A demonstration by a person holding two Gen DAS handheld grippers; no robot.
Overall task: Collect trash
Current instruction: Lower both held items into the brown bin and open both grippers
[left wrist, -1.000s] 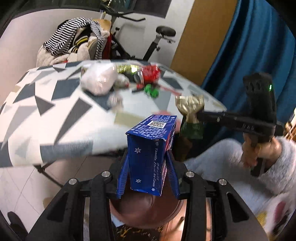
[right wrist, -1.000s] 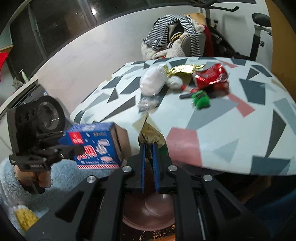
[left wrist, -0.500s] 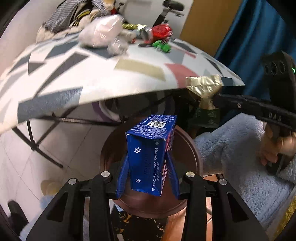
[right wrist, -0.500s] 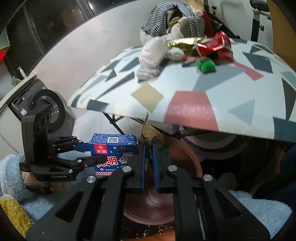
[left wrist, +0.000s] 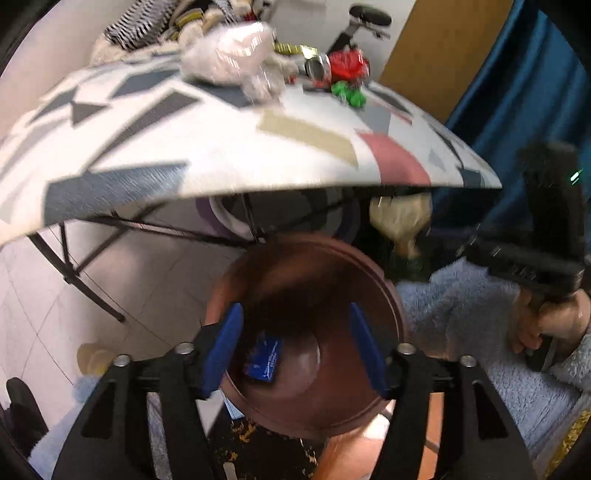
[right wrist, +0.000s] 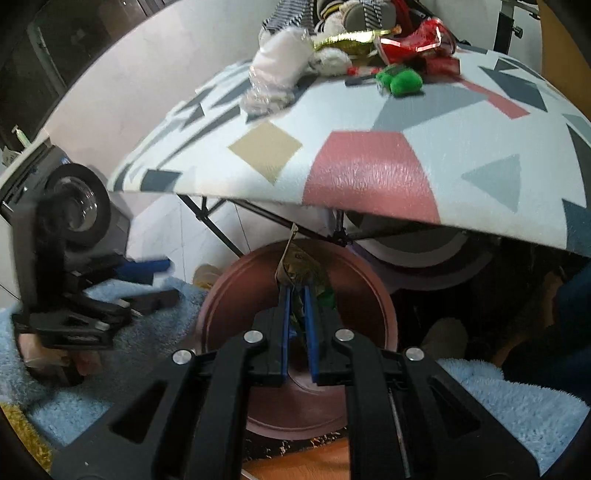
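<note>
My left gripper is open and empty above a brown round bin. A blue ice-cream box lies inside the bin. My right gripper is shut on a gold and green wrapper and holds it over the same bin. The wrapper also shows in the left wrist view. More trash lies on the table: a white plastic bag, a red wrapper, a can, and a green piece.
The patterned table overhangs the bin on black folding legs. A heap of clothes and an exercise bike stand behind it. A blue curtain hangs at the right. A fluffy blue sleeve lies near the bin.
My left gripper opened and the blue box dropped into the bin. Both grippers lowered below the table edge, and the right one carried the wrapper over the bin.
</note>
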